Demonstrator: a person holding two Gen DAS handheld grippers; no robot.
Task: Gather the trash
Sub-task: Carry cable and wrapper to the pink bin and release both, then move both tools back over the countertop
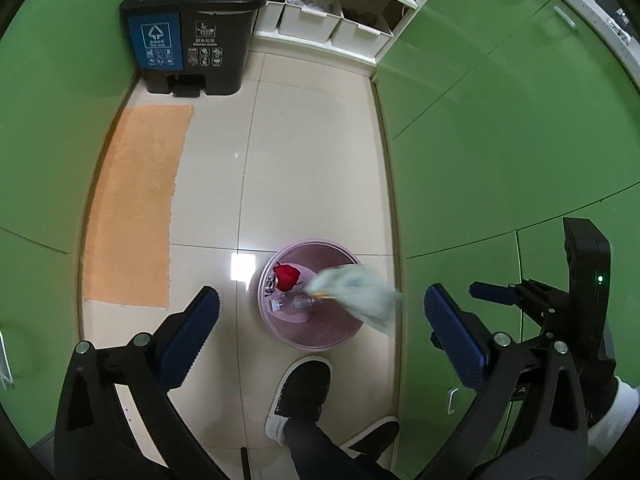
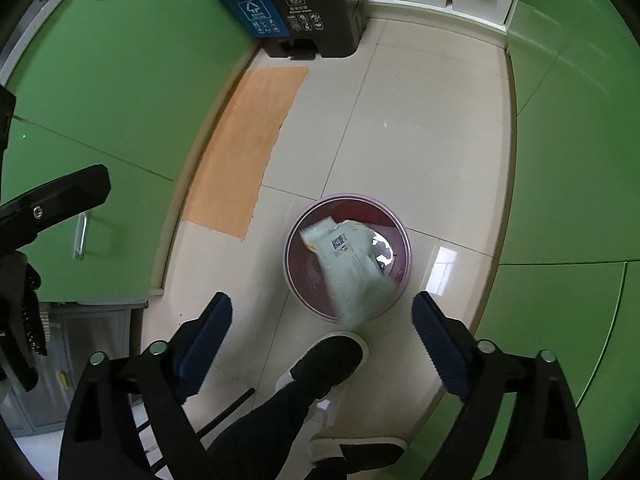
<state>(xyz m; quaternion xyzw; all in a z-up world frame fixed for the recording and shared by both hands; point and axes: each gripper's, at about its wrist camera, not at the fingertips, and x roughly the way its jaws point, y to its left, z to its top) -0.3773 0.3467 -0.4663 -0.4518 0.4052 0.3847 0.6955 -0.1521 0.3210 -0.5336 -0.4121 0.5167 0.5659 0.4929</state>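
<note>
Dropping stage: a pale wrapper, streaked with motion blur, lies across the mouth of the pink bin, one end over the near rim; whether it has settled cannot be told.
Orange mat: flat on the tiled floor, left of the bin and well apart from it.
Left gripper: jaws spread wide, nothing between them, poised above the bin.
Bin contents: a red scrap and two small clear bottles on the bottom, seen in the left wrist view.
Shoe: the person's foot, just beside the bin's near side.
Right gripper: jaws likewise wide apart and empty, directly over the wrapper's near end.
Step in hand: judged to be the release of one piece of trash into the bin.
Next move: if the wrapper hangs on the rim, a nudge inward; otherwise a search for further litter, none of which shows on the visible floor.
Pedal bin: black, two-compartment, at the far end against the cabinets.
</note>
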